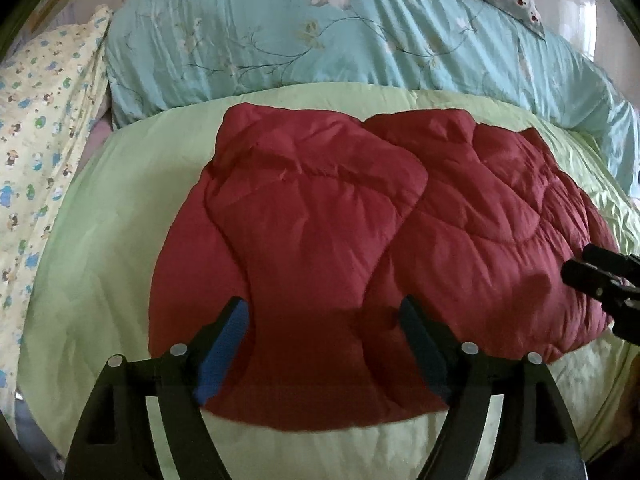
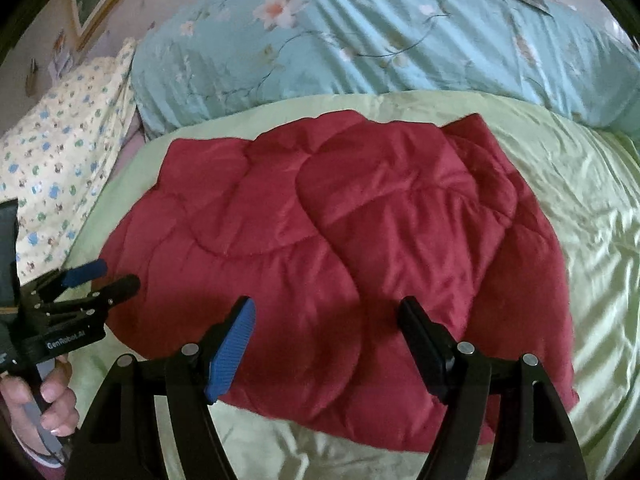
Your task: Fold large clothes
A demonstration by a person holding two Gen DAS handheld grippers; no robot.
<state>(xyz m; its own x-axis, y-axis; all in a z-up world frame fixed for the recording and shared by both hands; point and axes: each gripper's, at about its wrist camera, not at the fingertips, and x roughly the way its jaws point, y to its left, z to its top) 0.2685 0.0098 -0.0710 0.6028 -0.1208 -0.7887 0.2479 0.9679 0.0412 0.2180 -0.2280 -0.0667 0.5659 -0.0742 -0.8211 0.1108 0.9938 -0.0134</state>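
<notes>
Lying across the light green quilt (image 1: 100,280) on the bed, a dark red padded jacket (image 1: 320,232), both side flaps already laid inward so that they meet along a slanting seam down the middle; long axis now running side to side in both views, near hem toward the cameras, far edge toward the turquoise floral duvet (image 1: 280,40) bunched behind. Hanging above the near hem at a downward tilt, the left claw (image 1: 324,312), jaws wide and nothing between them, blue pad (image 1: 224,352) clear of the cloth. Hovering likewise over the right half of the near hem, the right claw (image 2: 326,316), jaws wide and empty, its blue pad (image 2: 232,352) just over the red edge. Seen from the right wrist view, the left claw (image 2: 96,276) low at the jacket's left end, with the person's hand (image 2: 44,404) on its handle; seen from the left wrist view, the right claw (image 1: 580,264) just off the jacket's right end. Judging from this, one claw nearer each end of the bundle, so the likely next fold either brings the near hem away toward the duvet or one end over the other. Needing first a drop onto the hem, since neither claw touches fabric yet. Slippery sheen on the green quilt suggests the bundle may slide when pulled
</notes>
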